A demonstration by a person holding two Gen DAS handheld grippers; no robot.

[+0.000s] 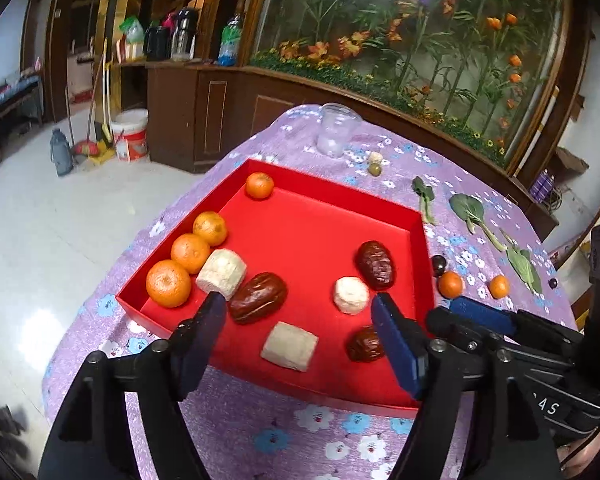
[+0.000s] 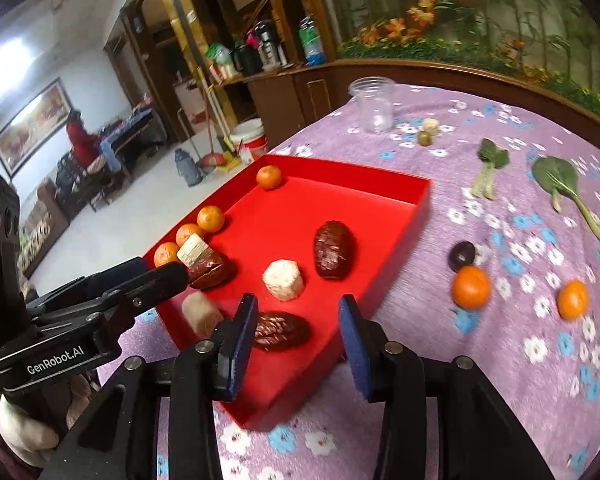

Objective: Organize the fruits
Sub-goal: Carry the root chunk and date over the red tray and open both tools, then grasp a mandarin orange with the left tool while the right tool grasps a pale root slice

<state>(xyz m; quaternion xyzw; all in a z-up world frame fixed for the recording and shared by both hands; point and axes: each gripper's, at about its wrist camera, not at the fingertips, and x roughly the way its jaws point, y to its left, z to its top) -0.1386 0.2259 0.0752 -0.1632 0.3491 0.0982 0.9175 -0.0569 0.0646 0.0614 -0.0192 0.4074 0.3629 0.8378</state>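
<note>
Nearest date (image 2: 281, 331) lies crosswise in red tray (image 2: 380, 184).

A red tray (image 1: 332, 196) is sitting mid-frame on a purple, flower-printed tablecloth (image 1: 380, 432), holding orange tangerines (image 1: 168, 283) and dark brown dates (image 1: 258, 298).

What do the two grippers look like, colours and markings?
Both are matte black, with angular arms, silver pivot bolts and flat dark-blue pads on the fingers. The left gripper shows its blue pads clearly. Seen from the right gripper, the left one's body carries white "GenRobot.AI" lettering. No cables or sleeves are clearly visible.
</note>
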